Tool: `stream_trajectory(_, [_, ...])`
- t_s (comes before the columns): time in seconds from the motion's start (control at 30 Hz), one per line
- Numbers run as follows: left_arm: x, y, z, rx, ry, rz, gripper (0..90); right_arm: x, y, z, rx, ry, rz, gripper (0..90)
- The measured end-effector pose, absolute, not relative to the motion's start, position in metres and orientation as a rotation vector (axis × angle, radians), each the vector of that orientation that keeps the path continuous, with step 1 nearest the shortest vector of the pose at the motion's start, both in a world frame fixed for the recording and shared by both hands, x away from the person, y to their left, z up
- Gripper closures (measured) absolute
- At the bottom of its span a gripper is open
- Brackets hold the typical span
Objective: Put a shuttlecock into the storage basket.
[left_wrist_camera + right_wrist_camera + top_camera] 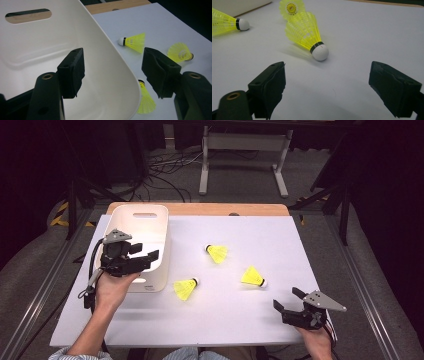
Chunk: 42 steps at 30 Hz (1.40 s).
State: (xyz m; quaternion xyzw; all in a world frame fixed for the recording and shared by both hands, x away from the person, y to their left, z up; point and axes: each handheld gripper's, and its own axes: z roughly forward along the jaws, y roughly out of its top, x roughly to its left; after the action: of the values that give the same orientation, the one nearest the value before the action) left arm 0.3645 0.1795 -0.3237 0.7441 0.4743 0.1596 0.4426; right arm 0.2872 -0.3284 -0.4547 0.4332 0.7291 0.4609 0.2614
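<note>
Three yellow shuttlecocks with white corks lie on the white table: one in the middle (217,253), one beside the bin (186,288), one nearer the right (252,277). A white bin (137,227) stands at the left. My left gripper (145,257) hangs open over the bin's near right corner. In the left gripper view it (113,72) straddles the bin's rim (120,65), one jaw inside and one outside, with nothing held. My right gripper (289,300) rests open near the front right. The right-hand shuttlecock (308,35) lies just ahead of its jaws (327,87), untouched.
The bin has a slot handle (28,15) in its far wall, and what I see of its inside is bare. A wooden strip (225,209) runs along the table's far edge. Dark floor, cables and a metal stand lie beyond the table.
</note>
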Motion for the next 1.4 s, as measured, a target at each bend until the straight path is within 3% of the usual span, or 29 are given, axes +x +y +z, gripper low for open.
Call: stream_trajectory(1.4, [0.372, 0.13, -0.321, 1.922, 1.086, 0.335, 37.5, 0.287, -0.328, -0.455, 1.172, 1.977, 1.252, 14.3])
